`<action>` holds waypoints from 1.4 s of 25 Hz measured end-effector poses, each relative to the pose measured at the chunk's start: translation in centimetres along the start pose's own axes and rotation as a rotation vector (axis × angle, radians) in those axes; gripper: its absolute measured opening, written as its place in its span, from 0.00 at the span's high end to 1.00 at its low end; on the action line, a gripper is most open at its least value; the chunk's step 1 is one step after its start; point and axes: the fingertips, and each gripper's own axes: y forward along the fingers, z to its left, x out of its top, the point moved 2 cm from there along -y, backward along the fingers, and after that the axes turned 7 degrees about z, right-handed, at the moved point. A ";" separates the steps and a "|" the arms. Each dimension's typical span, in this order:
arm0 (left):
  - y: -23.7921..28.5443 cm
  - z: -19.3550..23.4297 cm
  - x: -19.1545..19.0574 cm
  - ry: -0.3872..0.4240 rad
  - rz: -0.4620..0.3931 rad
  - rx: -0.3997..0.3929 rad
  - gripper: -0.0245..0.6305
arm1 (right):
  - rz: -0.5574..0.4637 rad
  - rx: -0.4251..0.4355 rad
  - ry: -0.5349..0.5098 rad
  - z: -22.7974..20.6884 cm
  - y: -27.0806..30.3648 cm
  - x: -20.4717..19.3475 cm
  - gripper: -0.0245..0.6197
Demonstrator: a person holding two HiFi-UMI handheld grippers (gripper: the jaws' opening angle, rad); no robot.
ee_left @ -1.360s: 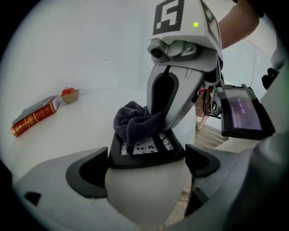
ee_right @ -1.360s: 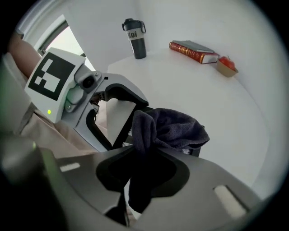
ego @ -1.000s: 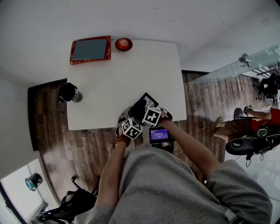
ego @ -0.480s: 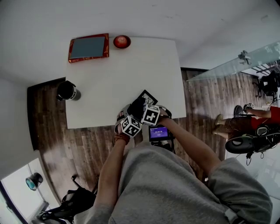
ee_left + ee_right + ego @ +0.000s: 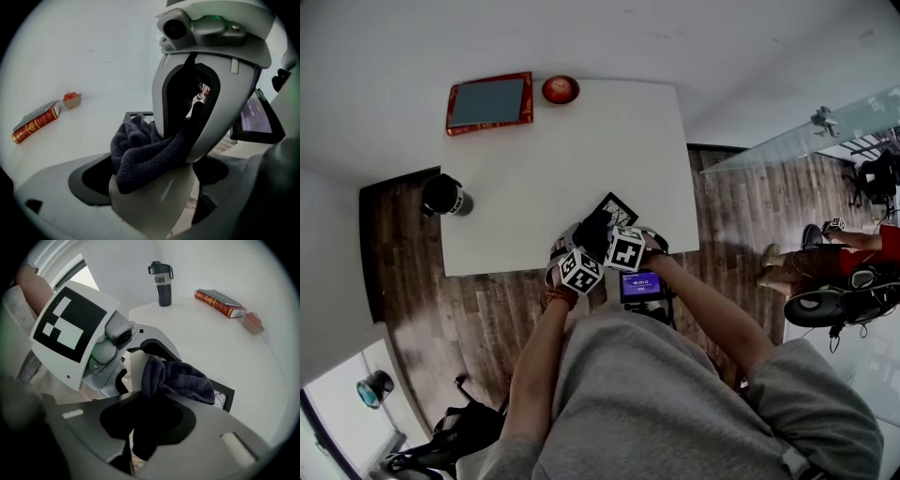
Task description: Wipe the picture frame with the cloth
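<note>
**Picture frame (image 5: 616, 206) at near edge of desk; cloth held over it in right gripper**

Picture frame: black-edged. It lies on the white desk (image 5: 581, 150) close to the near edge, right of centre, turned cornerwise to that edge. The corner nearest the person is covered by the cloth in all three views.

Cloth (image 5: 594, 232): dark and ribbed, bunched into a thick wad directly over that corner. Contact between cloth and frame cannot be confirmed.

Right gripper (image 5: 609, 242): its jaws are closed on the cloth. One end of the wad runs down through the gap between them, and the bulk stands up beyond the tips.

Left gripper (image 5: 581, 255): its jaws stand wide apart. The cloth wad and the front end of the right gripper sit between them, and the jaws are not pressed onto either. The two grippers face each other tip to tip, their marker cubes side by side above the desk edge.

Remainder of desk:
- A red book (image 5: 490, 103) lies flat at the far left corner.
- A small dish holding a red fruit (image 5: 560, 89) is just beside the book.
- A black tumbler (image 5: 161, 284) stands upright at the left side, well apart from the frame.

Surroundings: a device with a lit purple screen (image 5: 642, 286) sits just off the near desk edge beneath the right gripper. The floor (image 5: 487, 309) is dark wood.
</note>
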 end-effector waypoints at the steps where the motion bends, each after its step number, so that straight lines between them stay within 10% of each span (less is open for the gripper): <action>1: 0.0 0.0 0.0 0.000 -0.001 0.000 0.15 | -0.007 -0.001 -0.013 0.1 0.0 0.0 0.83; 11: 0.0 0.1 0.0 -0.001 -0.002 -0.003 0.15 | -0.288 0.117 -0.038 1.0 -3.1 0.6 0.82; 17: 0.0 0.7 0.1 -0.030 -0.024 0.035 0.15 | -0.373 -0.320 0.003 -8.1 -8.3 -1.1 0.82; 24: 0.1 2.3 0.3 -0.158 -0.001 0.082 0.16 | -0.197 -0.800 -0.336 -14.1 -9.7 -0.5 0.82; 35: 0.4 2.4 0.4 -0.170 -0.009 0.107 0.16 | -0.068 -0.551 -0.273 -13.9 -2.5 -4.0 0.84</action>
